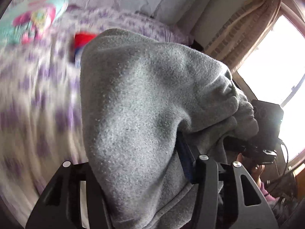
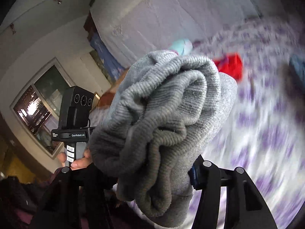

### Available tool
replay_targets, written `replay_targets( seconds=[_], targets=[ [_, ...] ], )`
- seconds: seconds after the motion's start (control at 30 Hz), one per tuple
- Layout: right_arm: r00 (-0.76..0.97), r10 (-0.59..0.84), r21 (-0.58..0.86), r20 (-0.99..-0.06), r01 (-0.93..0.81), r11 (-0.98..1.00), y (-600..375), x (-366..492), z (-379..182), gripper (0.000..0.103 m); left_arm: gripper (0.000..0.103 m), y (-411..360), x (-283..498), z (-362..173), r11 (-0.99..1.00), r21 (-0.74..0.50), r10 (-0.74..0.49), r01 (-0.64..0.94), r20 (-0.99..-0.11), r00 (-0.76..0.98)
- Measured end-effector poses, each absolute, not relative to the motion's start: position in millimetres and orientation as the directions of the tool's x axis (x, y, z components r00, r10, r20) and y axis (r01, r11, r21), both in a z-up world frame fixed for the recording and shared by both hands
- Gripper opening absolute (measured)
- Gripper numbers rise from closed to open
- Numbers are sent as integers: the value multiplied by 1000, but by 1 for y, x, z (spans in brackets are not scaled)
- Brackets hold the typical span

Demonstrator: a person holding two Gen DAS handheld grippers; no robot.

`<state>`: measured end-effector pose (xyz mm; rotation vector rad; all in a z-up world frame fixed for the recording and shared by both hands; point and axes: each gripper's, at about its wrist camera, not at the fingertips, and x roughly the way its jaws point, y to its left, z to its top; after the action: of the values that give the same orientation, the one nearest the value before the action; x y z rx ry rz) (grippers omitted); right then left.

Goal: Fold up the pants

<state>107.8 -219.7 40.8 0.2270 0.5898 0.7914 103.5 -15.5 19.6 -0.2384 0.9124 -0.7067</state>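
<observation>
The grey knit pants (image 1: 144, 114) hang bunched between both grippers, lifted above the bed. My left gripper (image 1: 141, 171) is shut on a fold of the pants; the cloth covers its fingertips. My right gripper (image 2: 152, 171) is shut on the ribbed waistband end of the pants (image 2: 167, 114), which drapes over its fingers. The left gripper's handle (image 2: 76, 118), held by a hand, shows at the left of the right wrist view. The right gripper's body (image 1: 266, 126) shows at the right of the left wrist view.
A bed with a purple-patterned white sheet (image 1: 38, 105) lies below, blurred by motion. A red garment (image 2: 230, 66) and a teal and pink item (image 1: 38, 19) lie on it. A bright window (image 1: 276, 66) and curtain are to the right, a wall behind.
</observation>
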Motion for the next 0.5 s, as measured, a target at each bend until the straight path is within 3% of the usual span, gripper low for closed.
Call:
replay_targets(
  seconds=[0.17, 0.3, 0.43, 0.5],
  targets=[
    [641, 672, 305, -371, -599, 740, -224, 197, 116, 58, 54, -30, 208, 89, 783, -426, -619, 454, -607, 498],
    [690, 622, 254, -370, -569, 782, -215, 295, 133, 62, 63, -40, 303, 95, 802, -433, -597, 411, -598, 535],
    [756, 494, 224, -428, -441, 869, -210, 399, 81, 81, 67, -49, 413, 20, 831, -472, -556, 294, -675, 486],
    [764, 357, 196, -537, -299, 934, -206, 443, 30, 84, 69, -52, 449, -32, 873, -448, -485, 193, -763, 428]
  ],
)
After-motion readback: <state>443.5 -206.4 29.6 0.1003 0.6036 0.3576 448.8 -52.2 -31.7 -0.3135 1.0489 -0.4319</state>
